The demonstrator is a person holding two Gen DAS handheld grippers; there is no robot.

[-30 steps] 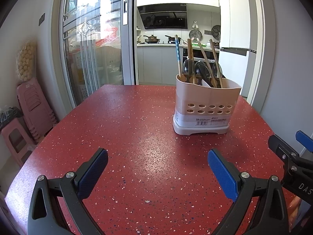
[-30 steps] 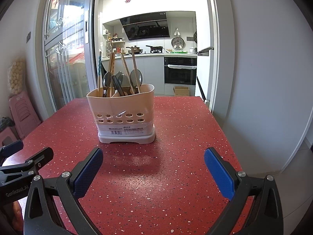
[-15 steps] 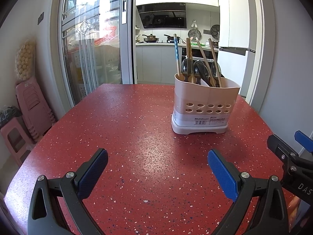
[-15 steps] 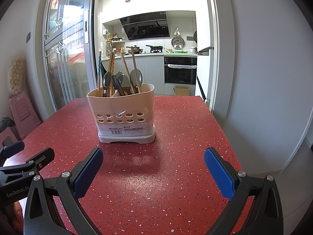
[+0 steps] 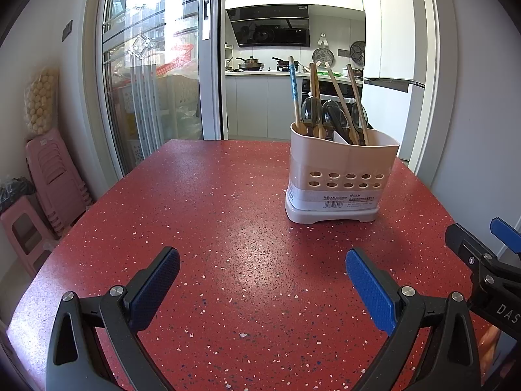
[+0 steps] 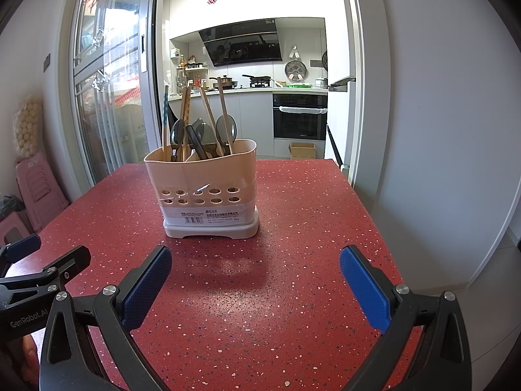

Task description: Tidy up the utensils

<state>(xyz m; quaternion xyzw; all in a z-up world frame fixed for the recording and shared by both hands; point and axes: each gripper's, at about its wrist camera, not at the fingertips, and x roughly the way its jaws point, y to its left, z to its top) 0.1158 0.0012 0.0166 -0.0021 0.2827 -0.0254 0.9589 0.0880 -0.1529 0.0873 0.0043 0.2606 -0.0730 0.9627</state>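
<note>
Utensil holder (image 6: 202,189) stands on the red table (image 6: 293,293), ahead of both empty, spread grippers: left gripper (image 5: 260,280), right gripper (image 6: 255,277). Risk: snagging the leaning chopsticks (image 6: 224,114) or spoons (image 6: 225,128) may tip the light holder.

Left tool (image 5: 262,280) and right tool (image 6: 255,278) gape empty.

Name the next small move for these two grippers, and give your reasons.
Probably bring the right gripper forward toward the beige utensil holder, aiming at the wooden handles above its rim. Both it and the left gripper are open and empty over the red speckled table, no utensil lies loose on it, and the holder sits nearer the right gripper's centre line.
</note>
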